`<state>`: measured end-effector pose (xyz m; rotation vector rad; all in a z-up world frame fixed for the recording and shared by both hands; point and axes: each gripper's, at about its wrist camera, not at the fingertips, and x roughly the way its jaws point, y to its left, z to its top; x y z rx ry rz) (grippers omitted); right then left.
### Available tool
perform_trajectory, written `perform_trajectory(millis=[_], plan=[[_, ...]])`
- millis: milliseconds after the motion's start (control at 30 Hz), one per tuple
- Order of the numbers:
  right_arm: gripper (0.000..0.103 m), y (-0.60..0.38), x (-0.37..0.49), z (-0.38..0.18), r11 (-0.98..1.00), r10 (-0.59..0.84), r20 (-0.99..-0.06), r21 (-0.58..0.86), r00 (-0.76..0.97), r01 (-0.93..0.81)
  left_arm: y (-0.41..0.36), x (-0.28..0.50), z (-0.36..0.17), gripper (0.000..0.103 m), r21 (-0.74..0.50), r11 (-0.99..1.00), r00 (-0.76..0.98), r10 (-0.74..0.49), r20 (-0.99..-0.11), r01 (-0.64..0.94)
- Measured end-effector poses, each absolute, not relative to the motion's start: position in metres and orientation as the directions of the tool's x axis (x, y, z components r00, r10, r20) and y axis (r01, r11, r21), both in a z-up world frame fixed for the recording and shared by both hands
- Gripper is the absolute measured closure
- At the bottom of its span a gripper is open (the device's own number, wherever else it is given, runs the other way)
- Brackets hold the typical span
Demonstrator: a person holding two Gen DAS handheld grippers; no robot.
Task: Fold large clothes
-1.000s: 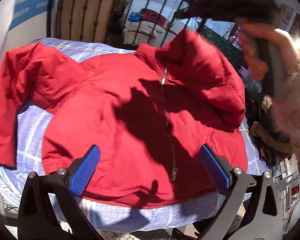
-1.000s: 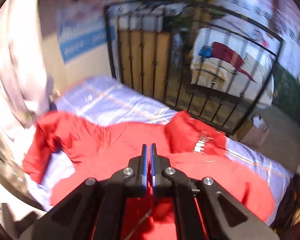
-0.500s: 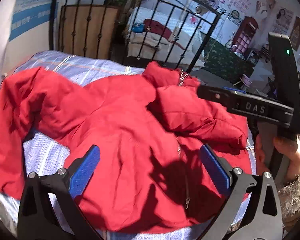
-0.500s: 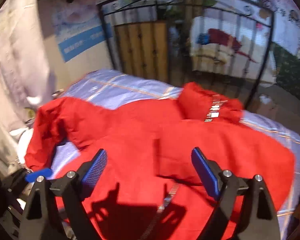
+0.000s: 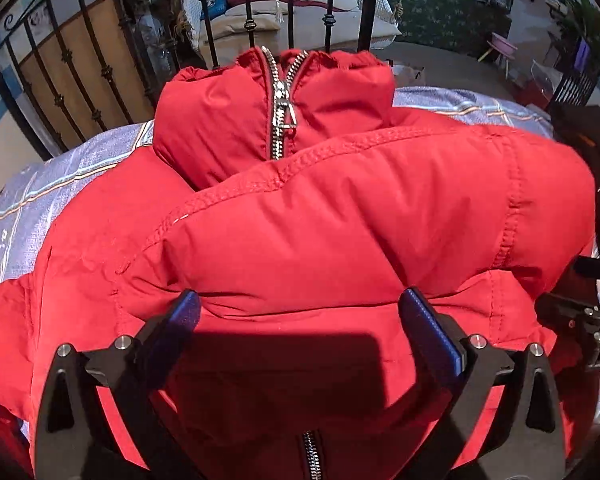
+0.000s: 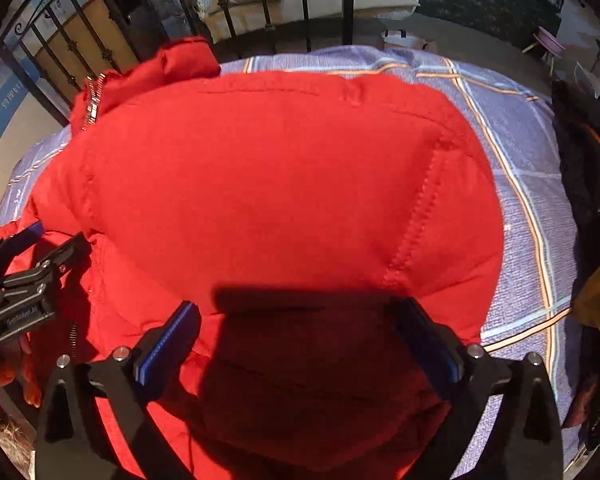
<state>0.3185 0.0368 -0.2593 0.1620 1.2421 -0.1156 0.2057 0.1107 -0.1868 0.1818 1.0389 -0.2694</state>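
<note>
Bed with plaid sheet, iron railing behind

A blue-grey plaid bedsheet covers the bed; a black iron railing stands at the far edge, a pink stool far right.

Both grippers point steeply downward, side by side. The left gripper holds its jaws wide apart. The right gripper has its jaws opening, pads pressing nothing.
</note>
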Motion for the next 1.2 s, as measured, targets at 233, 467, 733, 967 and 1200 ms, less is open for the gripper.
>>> perform_trajectory(millis=[233, 467, 733, 967, 1200], plan=[[0.004, 0.044, 0.331, -0.300, 0.984, -0.025, -0.965, 0.022, 0.261, 0.176, 0.107, 0.214, -0.214, 0.004, 0.065, 0.959, 0.442, -0.066, -0.894, 0.275], [0.006, 0.042, 0.304, -0.276, 0.974, -0.018, -0.943, 0.059, 0.333, 0.218, 0.119, 0.187, -0.184, 0.005, 0.033, 0.956, 0.512, -0.126, -0.850, 0.291], [0.006, 0.090, 0.219, -0.197, 0.977, 0.120, -0.851, 0.192, 0.512, 0.090, 0.263, 0.088, -0.103, 0.005, -0.260, 0.964, 0.667, -0.234, -0.707, 0.062], [0.006, 0.153, 0.166, -0.192, 0.980, 0.195, -0.857, 0.192, 0.477, -0.055, 0.414, -0.040, -0.111, 0.005, -0.359, 0.868, 0.698, -0.021, -0.716, -0.342], [0.006, 0.193, 0.149, -0.193, 0.972, 0.233, -0.860, 0.198, 0.454, -0.123, 0.503, -0.107, -0.152, 0.005, -0.354, 0.718, 0.643, 0.168, -0.747, -0.599]])
